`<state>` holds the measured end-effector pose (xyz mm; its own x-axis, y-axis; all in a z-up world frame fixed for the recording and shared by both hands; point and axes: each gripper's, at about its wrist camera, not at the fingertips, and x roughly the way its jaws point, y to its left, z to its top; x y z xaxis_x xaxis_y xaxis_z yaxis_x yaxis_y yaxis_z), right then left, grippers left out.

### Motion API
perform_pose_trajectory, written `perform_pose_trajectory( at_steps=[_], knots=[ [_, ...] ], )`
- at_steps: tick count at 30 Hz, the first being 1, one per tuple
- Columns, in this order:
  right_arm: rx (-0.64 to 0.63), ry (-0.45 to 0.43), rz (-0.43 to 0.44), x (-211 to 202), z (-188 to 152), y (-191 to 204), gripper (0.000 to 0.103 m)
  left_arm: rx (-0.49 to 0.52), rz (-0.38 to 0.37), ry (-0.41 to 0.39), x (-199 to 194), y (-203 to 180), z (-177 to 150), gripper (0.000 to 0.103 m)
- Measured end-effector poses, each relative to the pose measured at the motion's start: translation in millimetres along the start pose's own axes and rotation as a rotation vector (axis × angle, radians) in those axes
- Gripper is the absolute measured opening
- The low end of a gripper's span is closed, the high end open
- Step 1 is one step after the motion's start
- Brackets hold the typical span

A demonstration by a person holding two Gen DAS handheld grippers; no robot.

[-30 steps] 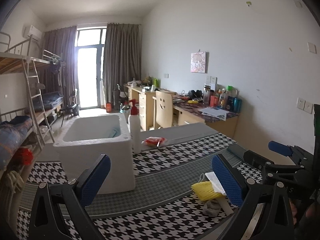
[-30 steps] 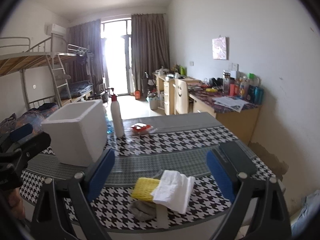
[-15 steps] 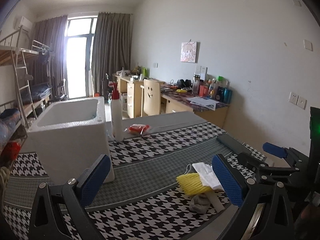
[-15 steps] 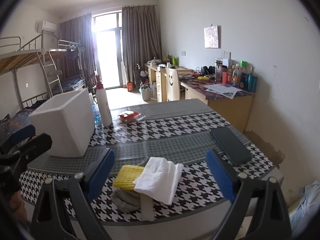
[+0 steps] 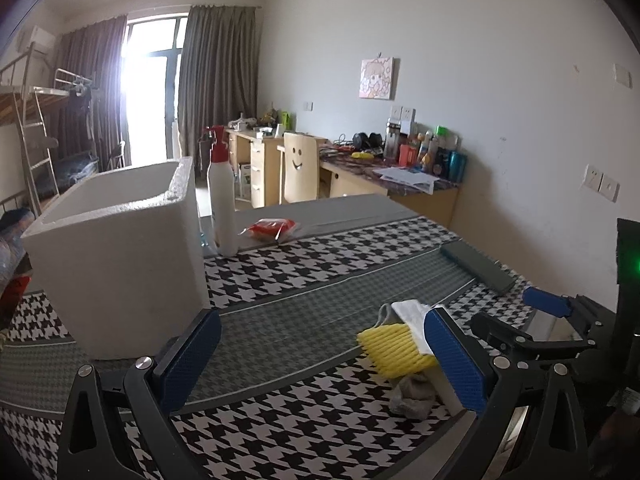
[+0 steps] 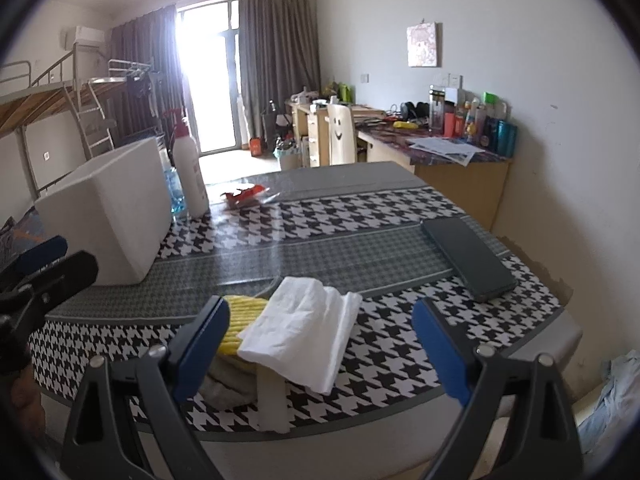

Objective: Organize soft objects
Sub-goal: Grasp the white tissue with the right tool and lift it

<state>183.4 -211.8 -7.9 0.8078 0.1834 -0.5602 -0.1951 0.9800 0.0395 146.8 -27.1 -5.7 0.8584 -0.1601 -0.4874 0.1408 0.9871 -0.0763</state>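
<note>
A small pile of soft things lies near the table's front edge: a white folded cloth (image 6: pixel 304 328) on top, a yellow ribbed sponge (image 6: pixel 240 320) under it and a grey rag (image 6: pixel 228 384) at the bottom. In the left wrist view the same yellow sponge (image 5: pixel 394 350), white cloth (image 5: pixel 412 314) and grey rag (image 5: pixel 412 394) sit by the right finger. My right gripper (image 6: pixel 320 348) hovers open just short of the pile, empty. My left gripper (image 5: pixel 324 360) is open and empty, left of the pile. A white foam box (image 5: pixel 116 256) stands open-topped at the left.
A white pump bottle (image 5: pixel 222 208) and a red packet (image 5: pixel 270 228) stand behind the foam box (image 6: pixel 108 216). A dark phone (image 6: pixel 468 256) lies at the right on the houndstooth tablecloth (image 6: pixel 360 216). Desks, a chair and bunk beds fill the room beyond.
Both grippers have moved forward and lower toward the table. The pile now sits between the right gripper's fingers in view. The foam box has shifted left in the left wrist view.
</note>
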Motion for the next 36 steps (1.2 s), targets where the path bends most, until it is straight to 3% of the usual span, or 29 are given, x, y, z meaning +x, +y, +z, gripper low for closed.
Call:
perform_pose_trajectory(
  at_steps=[12,24,27,36],
  knots=[
    [0.015,0.135,0.057,45.9,-13.8,3.0,0.091,-0.006,0.004,0.058,26.7,1.0,-10.0,0.102],
    [0.098,0.224,0.143,65.8,-23.5,-13.3,0.069,0.011,0.007,0.099,39.8,-3.5,-15.6,0.102],
    [0.113,0.227,0.165,64.7,-24.3,-16.8,0.061,0.024,0.004,0.107,41.6,-7.5,-16.4,0.102],
    [0.126,0.230,0.239,56.9,-24.4,-20.6,0.015,0.051,0.005,0.098,40.5,-18.7,-14.2,0.102]
  ],
)
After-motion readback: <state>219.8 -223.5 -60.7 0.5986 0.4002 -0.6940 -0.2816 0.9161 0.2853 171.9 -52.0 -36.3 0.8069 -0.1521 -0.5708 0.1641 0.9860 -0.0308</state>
